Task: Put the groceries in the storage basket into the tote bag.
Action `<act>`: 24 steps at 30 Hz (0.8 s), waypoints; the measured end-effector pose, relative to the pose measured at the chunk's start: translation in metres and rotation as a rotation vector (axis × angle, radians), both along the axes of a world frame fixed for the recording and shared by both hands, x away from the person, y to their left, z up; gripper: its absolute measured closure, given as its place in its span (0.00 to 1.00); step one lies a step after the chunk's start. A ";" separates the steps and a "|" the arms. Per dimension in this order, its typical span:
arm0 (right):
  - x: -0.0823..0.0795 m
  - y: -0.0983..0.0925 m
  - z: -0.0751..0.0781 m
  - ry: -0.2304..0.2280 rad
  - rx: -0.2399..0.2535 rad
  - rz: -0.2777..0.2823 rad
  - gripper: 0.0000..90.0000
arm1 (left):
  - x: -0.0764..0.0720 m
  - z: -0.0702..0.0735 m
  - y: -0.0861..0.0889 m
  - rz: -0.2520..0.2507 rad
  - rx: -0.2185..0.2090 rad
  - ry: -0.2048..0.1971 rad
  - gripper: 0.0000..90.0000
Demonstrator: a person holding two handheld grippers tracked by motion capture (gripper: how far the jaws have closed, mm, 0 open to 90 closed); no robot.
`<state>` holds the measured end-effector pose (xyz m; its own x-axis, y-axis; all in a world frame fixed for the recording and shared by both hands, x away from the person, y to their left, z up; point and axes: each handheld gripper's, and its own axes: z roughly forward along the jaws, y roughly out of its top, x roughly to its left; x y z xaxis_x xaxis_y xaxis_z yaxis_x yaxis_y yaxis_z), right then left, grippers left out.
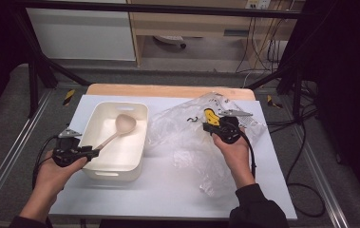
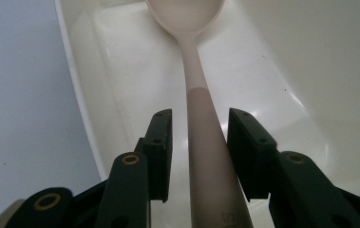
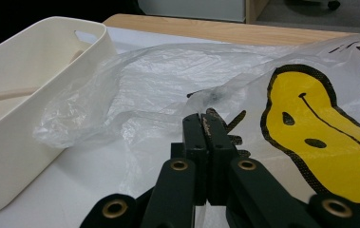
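spoon vs left gripper: spoon (image 2: 201,118) is lying straight ahead of the left gripper (image 2: 199,142), at 12 o'clock in the left gripper view; the handle is running between the two jaws with a sliver of gap showing each side
long axis: in the high view the spoon (image 1: 116,133) is running from the bowl end at about 1 o'clock down to the handle end at 7 o'clock, in line with the left gripper (image 1: 90,153)
nearer hand: left hand (image 1: 56,171) is sitting at the handle end; right hand (image 1: 237,154) is well apart, over at 3 o'clock
left gripper state: jaws are standing part spread around the handle, pads not yet pressing on it by the look of it
right gripper state: right gripper (image 3: 208,124) jaws are pressed together, pinching a fold of the plastic bag (image 3: 177,85)
spoon location: lying inside the white bin (image 1: 137,142), bowl end resting toward the far wall, handle sloping out over the near-left rim
spoon look: pale beige, matte, rounded shallow bowl, slim neck, thicker darker-toned handle section; some embossed lettering near the end, too blurred to read
bag look: clear, crumpled, yellow smiley print with black outline, spread on the table (image 1: 168,190) just right of the bin
next move, judged: closing the left jaws squarely across the handle is looking enough; no re-aiming needed
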<state>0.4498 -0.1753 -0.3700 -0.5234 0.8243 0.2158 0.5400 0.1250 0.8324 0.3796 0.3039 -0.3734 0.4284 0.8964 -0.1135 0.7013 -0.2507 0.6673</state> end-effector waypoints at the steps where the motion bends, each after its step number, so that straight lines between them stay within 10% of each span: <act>1: 0.000 0.000 0.000 0.003 -0.001 -0.002 1.00 | 0.000 0.000 0.000 -0.002 0.001 0.005 0.69; 13: 0.000 0.000 0.000 0.003 -0.001 -0.002 1.00 | 0.004 -0.002 -0.004 -0.036 0.037 0.061 0.70; 24: 0.000 0.000 0.001 -0.001 0.003 -0.001 1.00 | 0.005 -0.002 -0.010 -0.050 0.074 0.029 0.75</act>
<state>0.4495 -0.1755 -0.3694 -0.5230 0.8240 0.2178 0.5394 0.1221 0.8332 0.3849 0.2937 -0.3754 0.4703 0.8804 -0.0605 0.7056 -0.3339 0.6250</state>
